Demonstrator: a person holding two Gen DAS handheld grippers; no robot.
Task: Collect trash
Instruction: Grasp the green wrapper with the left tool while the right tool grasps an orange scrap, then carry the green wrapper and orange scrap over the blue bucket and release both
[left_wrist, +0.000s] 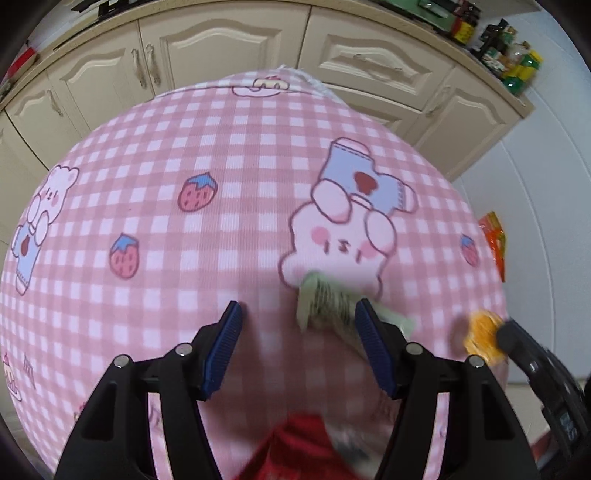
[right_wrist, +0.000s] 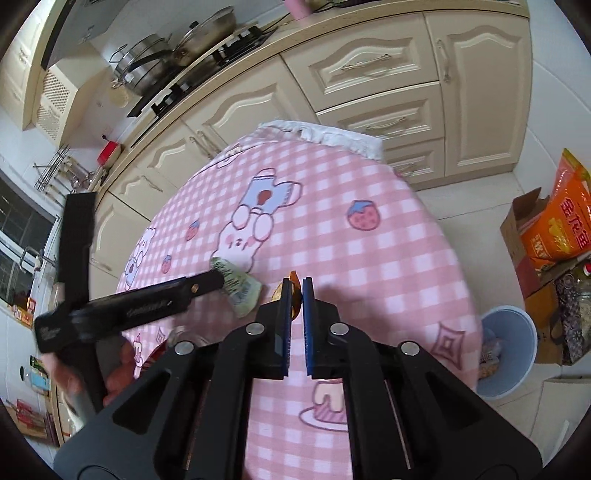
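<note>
I had my right gripper clamped on an orange wrapper, my left gripper spread beside a green packet, while the blue bin off the table's right edge held scraps.

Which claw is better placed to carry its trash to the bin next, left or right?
Right, probably. The right claw is already shut on the orange wrapper, and the blue bin stands on its side. The left claw is open beside the green wrapper.
</note>
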